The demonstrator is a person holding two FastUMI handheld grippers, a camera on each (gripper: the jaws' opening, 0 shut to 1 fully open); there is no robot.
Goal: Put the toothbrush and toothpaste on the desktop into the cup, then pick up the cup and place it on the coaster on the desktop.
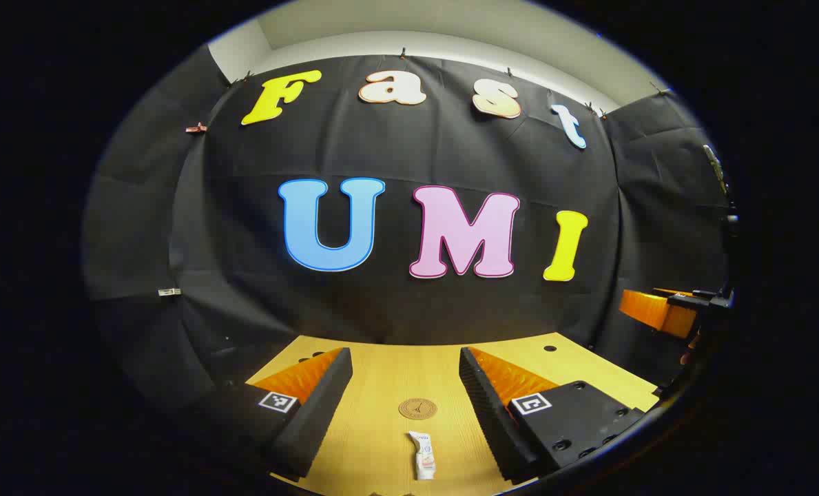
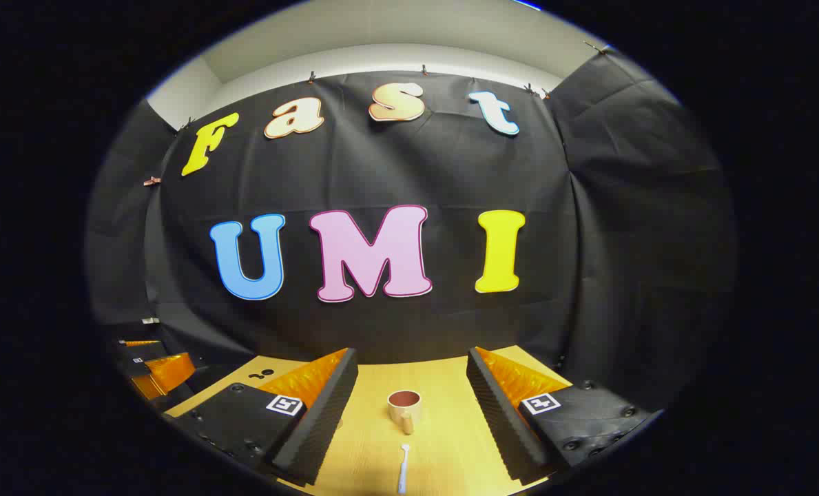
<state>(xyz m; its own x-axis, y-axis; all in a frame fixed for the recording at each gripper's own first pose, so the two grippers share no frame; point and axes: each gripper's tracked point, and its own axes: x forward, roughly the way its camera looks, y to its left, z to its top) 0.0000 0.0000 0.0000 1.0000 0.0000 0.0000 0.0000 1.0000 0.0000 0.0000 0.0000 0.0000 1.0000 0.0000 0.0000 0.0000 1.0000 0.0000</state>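
In the left gripper view, a small white toothpaste tube [image 1: 422,455] lies flat on the wooden desktop [image 1: 381,386], with a round brown coaster [image 1: 417,408] just beyond it. My left gripper [image 1: 403,420] is open above the desk, and both lie in the gap between its fingers. In the right gripper view, a beige cup [image 2: 404,407] stands upright with its handle toward me, and a white toothbrush [image 2: 403,468] lies on the desktop [image 2: 443,434] in front of it. My right gripper [image 2: 410,424] is open, holding nothing.
The booth's black cloth wall closes off the back and sides of the desk. The right gripper [image 1: 664,311] shows at the right edge of the left gripper view. The left gripper [image 2: 154,368] shows at the left edge of the right gripper view.
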